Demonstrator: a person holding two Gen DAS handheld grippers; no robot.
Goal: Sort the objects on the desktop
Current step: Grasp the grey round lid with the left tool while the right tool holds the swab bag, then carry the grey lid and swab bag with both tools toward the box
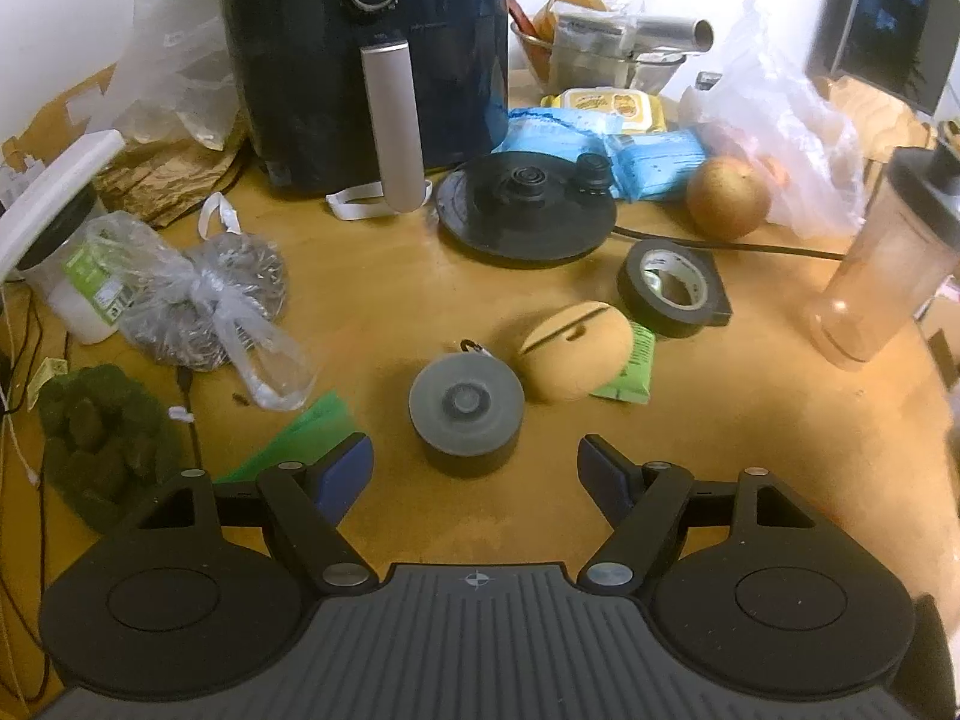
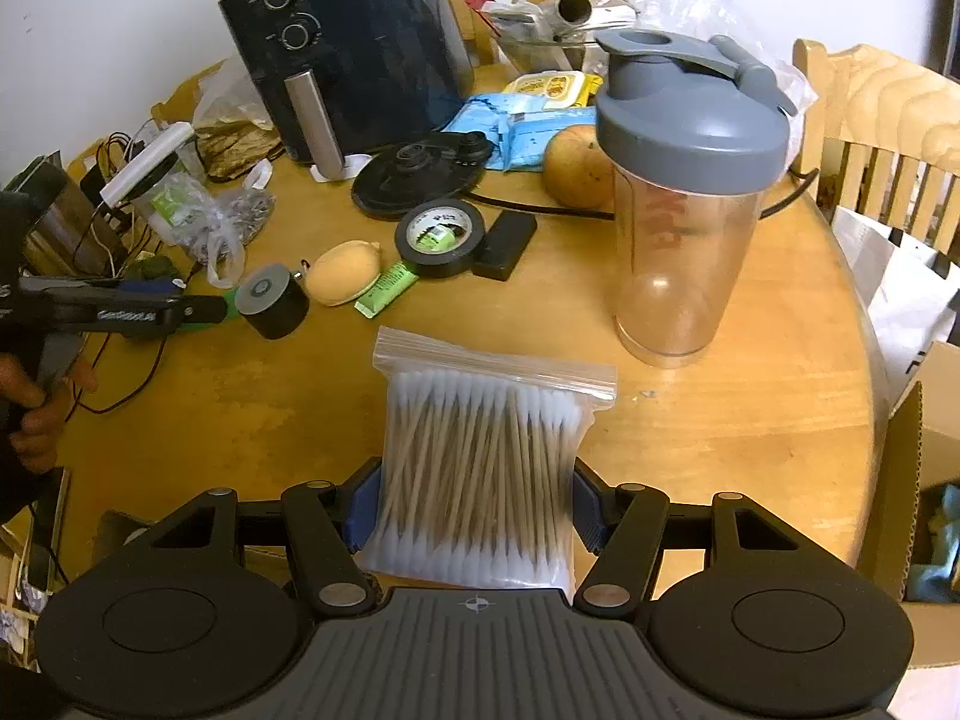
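Observation:
A zip bag of cotton swabs [image 2: 480, 450] sits between the blue pads of my right gripper [image 2: 474, 507], which is shut on its lower half above the wooden table [image 2: 720, 420]. My left gripper [image 1: 474, 456] is open and tilted down. A small black cylinder with a grey top [image 1: 465, 411] stands on the table just ahead of its fingertips, and neither pad touches it. The right wrist view shows that left gripper [image 2: 198, 300] coming in from the left, right beside the cylinder [image 2: 273, 300]. A person's hand [image 2: 36, 408] holds it.
Behind the cylinder lie a tan rounded block [image 1: 573, 351], a green packet [image 1: 630, 372] and a black tape roll [image 1: 669, 288]. Farther back stand an air fryer [image 1: 366, 60], a kettle base [image 1: 528, 210] and a round fruit [image 1: 726, 198]. A clear shaker bottle [image 2: 684, 192] is at right, a tied plastic bag [image 1: 204, 300] at left.

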